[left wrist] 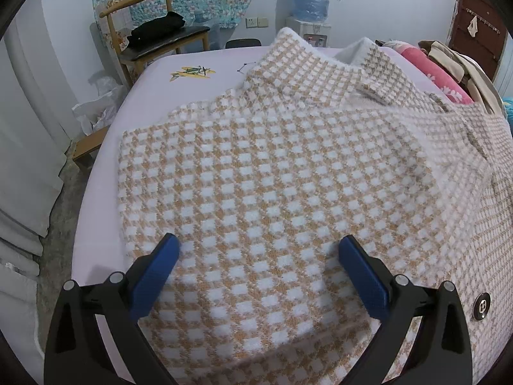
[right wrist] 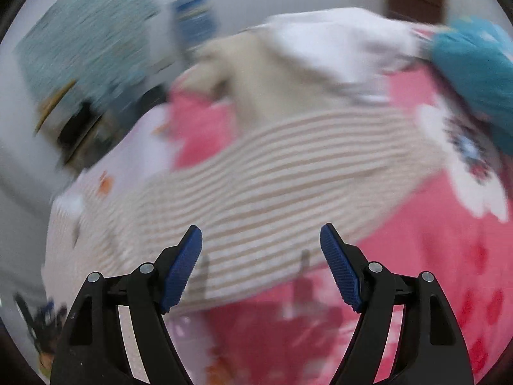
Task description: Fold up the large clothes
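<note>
Checked sweater [left wrist: 272, 176] cut off right; right tongs [right wrist: 261, 250] view motion-blurred

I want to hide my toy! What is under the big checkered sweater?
The checkered sweater lies on the bed's pale lilac sheet, which shows around its left and far edges. Whatever sits beneath its middle is covered, so nothing more can be told.

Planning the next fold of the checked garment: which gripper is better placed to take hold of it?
Left. The left gripper is open directly over the checked garment; the right gripper's view is motion-blurred, over its edge and a pink blanket.
</note>
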Available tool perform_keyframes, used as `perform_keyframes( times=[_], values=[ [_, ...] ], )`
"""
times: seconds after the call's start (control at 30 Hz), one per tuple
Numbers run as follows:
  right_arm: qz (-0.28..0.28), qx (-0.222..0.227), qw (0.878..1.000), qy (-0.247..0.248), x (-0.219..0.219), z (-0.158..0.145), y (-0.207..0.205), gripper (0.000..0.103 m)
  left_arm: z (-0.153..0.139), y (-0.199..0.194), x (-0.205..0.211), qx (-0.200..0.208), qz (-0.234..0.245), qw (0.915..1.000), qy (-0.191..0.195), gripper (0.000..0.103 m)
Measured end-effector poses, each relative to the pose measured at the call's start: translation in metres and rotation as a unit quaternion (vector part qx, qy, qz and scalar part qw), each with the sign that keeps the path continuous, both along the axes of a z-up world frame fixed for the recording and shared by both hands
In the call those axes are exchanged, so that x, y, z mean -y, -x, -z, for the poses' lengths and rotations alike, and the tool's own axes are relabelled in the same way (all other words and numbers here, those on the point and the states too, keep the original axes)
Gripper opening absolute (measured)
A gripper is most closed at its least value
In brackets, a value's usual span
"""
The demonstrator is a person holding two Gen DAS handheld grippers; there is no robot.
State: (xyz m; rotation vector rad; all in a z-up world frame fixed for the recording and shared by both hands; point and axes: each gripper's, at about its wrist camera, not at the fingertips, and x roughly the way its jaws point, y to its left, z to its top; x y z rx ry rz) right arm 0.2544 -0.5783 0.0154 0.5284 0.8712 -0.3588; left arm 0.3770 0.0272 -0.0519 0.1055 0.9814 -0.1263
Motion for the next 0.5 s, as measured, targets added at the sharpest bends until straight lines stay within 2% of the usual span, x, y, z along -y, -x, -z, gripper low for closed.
perform_keyframes(
  times=[0.17,0.37,0.5],
  values=[
    [0.087,-0.019,0.996,-0.021,0.084,0.014,0.025,0.073,0.000,0.000,0.000,0.002,0.003,1.0000,0.000,0.098],
    [0.143,0.001,0.986,-0.086,0.132,0.043,0.027,0.072,0.001,0.001,0.001,0.000,0.003,1.0000,-0.001,0.098],
    [0.161,0.003,0.978,-0.130,0.153,0.062,0.022,0.061,0.000,0.001,0.002,-0.003,0.008,1.0000,-0.001,0.098]
  ],
)
